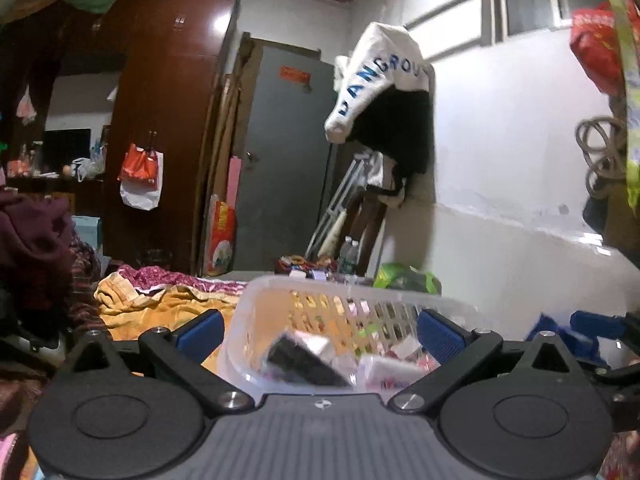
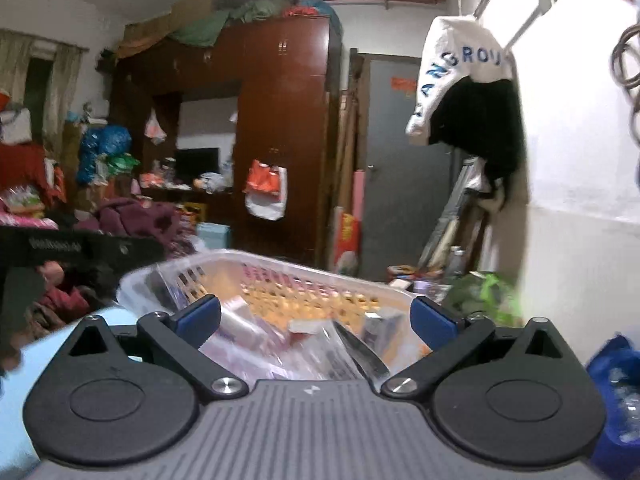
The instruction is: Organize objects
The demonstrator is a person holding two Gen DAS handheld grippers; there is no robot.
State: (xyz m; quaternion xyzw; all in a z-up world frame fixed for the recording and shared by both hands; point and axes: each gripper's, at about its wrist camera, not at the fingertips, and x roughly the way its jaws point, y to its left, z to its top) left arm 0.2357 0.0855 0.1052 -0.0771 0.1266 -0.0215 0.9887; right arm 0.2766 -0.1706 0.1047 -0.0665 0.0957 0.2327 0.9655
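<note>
A clear plastic basket (image 1: 360,286) with lattice walls sits right in front of my left gripper (image 1: 320,332). Its blue pads stand wide apart on either side of the basket's near end, touching nothing. Inside lie a dark box (image 1: 300,356) and a white packet (image 1: 388,368). In the right wrist view the same basket (image 2: 280,262) holds clear plastic packets (image 2: 248,332) and a small box (image 2: 380,326). My right gripper (image 2: 316,320) is open too, with its pads above the basket's near rim. Part of the other gripper (image 2: 80,248) shows at the left.
The basket rests on a bed with a yellow blanket (image 1: 160,304) and maroon clothing (image 1: 32,232). A brown wardrobe (image 1: 160,120) and a grey door (image 1: 288,160) stand behind. A green bag (image 1: 408,276) lies by the white wall. A blue bag (image 2: 616,400) is at the lower right.
</note>
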